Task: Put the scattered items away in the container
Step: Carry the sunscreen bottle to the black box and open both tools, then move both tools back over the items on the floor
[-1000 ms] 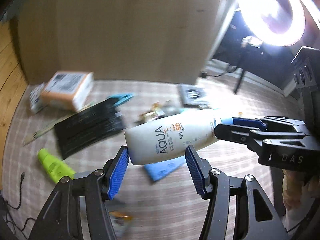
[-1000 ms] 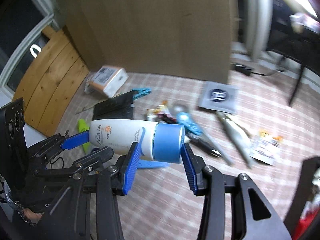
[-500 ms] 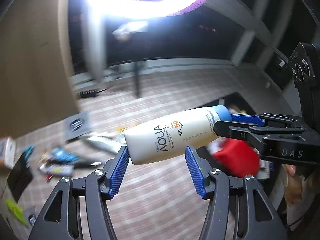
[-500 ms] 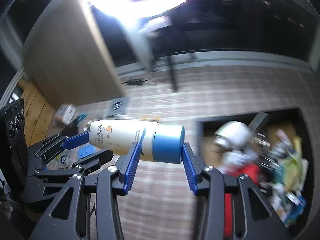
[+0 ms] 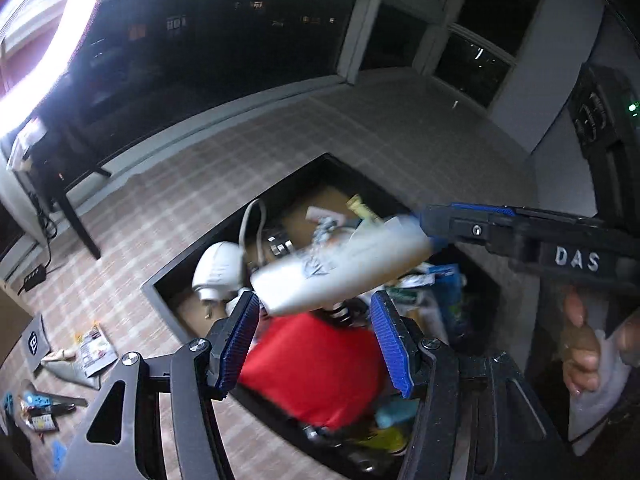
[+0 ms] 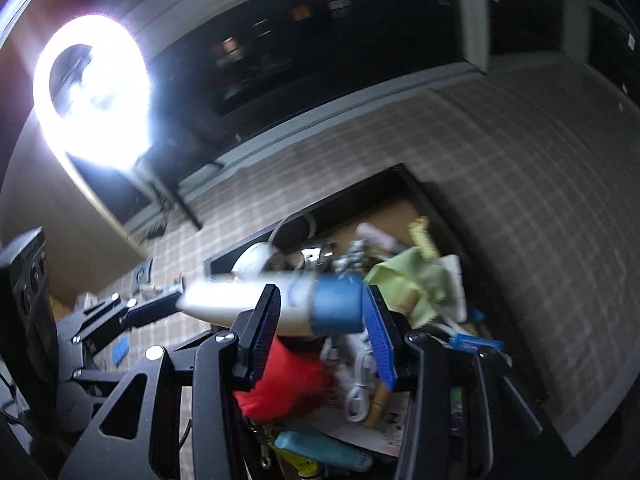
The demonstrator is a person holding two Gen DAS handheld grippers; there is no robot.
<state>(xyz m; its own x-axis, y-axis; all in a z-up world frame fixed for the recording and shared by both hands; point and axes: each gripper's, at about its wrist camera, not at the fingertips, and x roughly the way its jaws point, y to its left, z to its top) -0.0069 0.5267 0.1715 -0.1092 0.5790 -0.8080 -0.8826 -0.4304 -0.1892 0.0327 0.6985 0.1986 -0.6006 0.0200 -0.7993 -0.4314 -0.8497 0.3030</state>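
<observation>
A white sunscreen bottle (image 5: 340,272) with a blue cap (image 6: 338,304) hangs lengthwise between both grippers, over the open black container (image 5: 168,304). My left gripper (image 5: 316,340) has its blue pads on the bottle's base end. My right gripper (image 6: 320,328) is shut on the blue cap end; it also shows in the left wrist view (image 5: 464,224). The bottle is motion-blurred. The container holds a red cloth item (image 5: 316,364), a white charger (image 5: 218,268), a green cloth (image 6: 416,284) and several small things.
Loose items lie on the checked mat at the lower left (image 5: 86,352): sachets, a blue-handled tool, a dark packet. A bright ring light (image 6: 94,96) stands behind. Dark windows and a wall border the mat's far side. A hand (image 5: 580,344) holds the right gripper.
Both grippers have carried the bottle to the right, from over the mat to above the container. The container now fills the middle of both views.
</observation>
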